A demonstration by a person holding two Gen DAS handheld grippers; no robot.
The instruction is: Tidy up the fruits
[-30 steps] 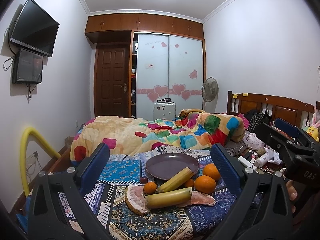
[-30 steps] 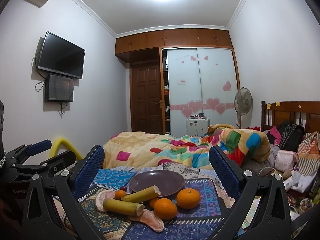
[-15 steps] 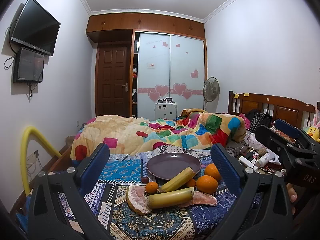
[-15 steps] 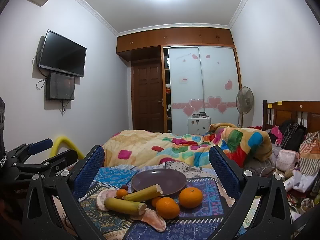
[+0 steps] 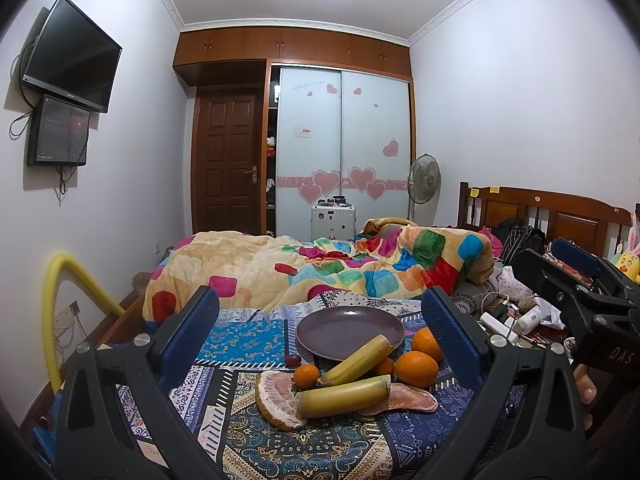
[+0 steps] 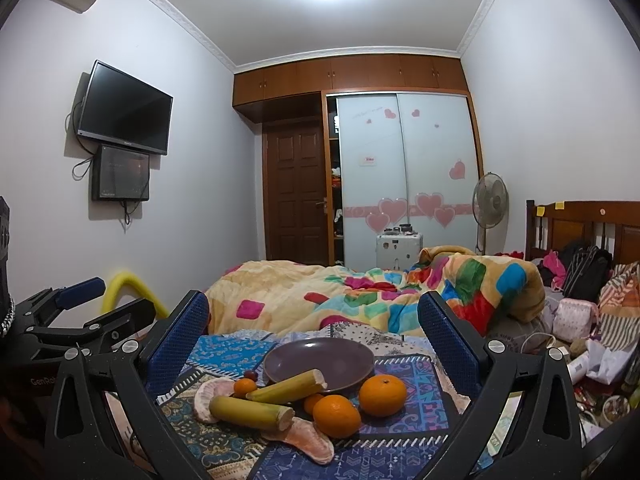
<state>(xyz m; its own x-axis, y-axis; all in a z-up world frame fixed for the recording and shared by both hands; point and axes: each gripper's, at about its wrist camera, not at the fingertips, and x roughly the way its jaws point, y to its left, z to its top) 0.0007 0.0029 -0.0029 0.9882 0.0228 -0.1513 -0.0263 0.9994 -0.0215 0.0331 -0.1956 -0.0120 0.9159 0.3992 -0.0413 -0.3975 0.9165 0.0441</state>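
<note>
The plate (image 5: 350,330) sits on the patterned cloth (image 5: 248,344) with nothing on it. Oranges (image 6: 382,394), cane sticks (image 6: 250,412) and peeled pieces lie just beside it. The left claw (image 5: 320,338) and right claw (image 6: 314,340) are spread wide, holding nothing.

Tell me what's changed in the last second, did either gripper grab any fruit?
No. Both cameras tilted up slightly, so the scene sits a little lower in each view. The left gripper and right gripper are open and empty. The round purple plate, oranges and yellow cane pieces lie unmoved.
</note>
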